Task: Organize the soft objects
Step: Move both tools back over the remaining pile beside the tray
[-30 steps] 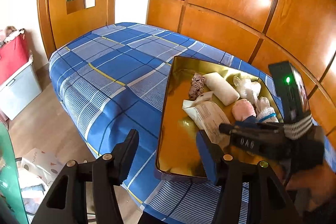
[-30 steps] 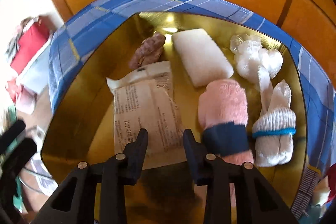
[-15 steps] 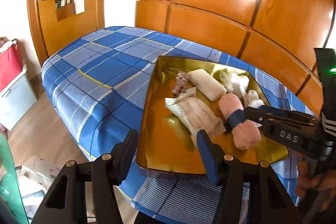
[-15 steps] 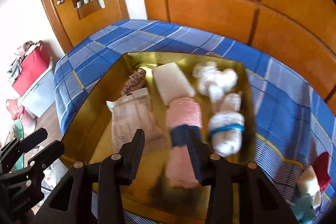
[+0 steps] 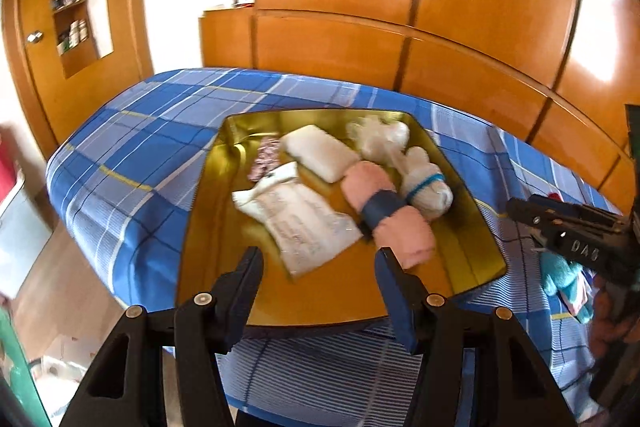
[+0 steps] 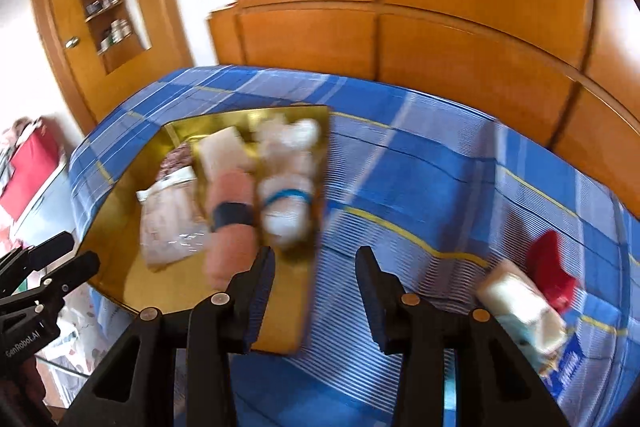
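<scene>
A gold tray lies on a blue plaid bed. In it are a white packet, a pink roll with a dark band, a white sock bundle with a blue band, a white pad, a clear plastic wad and a brown scrunchie. My left gripper is open and empty over the tray's near edge. My right gripper is open and empty, over the bed right of the tray. A red soft item and a white and teal item lie on the bed at the right.
The bed is backed by a wooden wall panel. A wooden door with a shelf niche stands at the left. A red bin sits on the floor to the left. A teal soft item lies beside the tray.
Both grippers have pulled back from the tray. The right gripper has swung right, off the tray toward the loose items on the bed, and its jaws have opened wider.
</scene>
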Available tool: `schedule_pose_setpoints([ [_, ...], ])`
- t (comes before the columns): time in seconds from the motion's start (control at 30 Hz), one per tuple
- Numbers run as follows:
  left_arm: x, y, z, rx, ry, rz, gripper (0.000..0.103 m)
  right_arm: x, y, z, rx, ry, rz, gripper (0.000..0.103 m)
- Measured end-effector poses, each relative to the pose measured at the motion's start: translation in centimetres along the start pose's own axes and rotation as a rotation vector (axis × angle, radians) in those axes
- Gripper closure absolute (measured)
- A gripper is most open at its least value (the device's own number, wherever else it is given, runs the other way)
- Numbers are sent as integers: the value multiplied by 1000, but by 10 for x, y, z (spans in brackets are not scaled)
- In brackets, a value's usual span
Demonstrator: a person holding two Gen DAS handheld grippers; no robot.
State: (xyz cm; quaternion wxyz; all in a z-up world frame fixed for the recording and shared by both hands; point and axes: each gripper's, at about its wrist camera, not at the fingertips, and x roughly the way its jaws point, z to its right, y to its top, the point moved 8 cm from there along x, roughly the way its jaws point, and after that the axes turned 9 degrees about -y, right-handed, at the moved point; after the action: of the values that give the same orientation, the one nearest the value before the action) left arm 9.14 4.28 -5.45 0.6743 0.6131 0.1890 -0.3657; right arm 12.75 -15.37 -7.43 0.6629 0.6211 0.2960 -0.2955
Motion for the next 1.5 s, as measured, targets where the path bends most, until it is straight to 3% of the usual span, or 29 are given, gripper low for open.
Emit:
schedule_pose_setpoints([
  [0.2,8,2,32,70,-48,-17,44,-12,-10,75,117,-96,5,61],
  [0.4,15,2,72,155,-116,-38,44,-32,-29,171,277,-248,10,61],
  [0.53,23,-1,106,217,-180,-71,44,-41,-55,241,410,-347,-16,61],
  [0.67,29,-5,143,274,-240,-108,44,-37,-86,280,491,-390,-53,61],
  [0.83,42,-15,192,305,-337,-187,44,-29,-104,298,592,-360,-80,61],
  [1.07,72,-56,260,284,-464,-386,44,-33,-102,301,627,-322,-58,61],
  [1.17,84,-68,281,270,-484,-438,36,-36,-99,300,628,-312,-45,61],
  [1.27,96,-73,294,185,-513,-503,32,-35,-98,301,636,-300,-42,60],
  [1.5,120,-59,304,63,-450,-466,22,-37,-96,302,658,-272,-31,60],
])
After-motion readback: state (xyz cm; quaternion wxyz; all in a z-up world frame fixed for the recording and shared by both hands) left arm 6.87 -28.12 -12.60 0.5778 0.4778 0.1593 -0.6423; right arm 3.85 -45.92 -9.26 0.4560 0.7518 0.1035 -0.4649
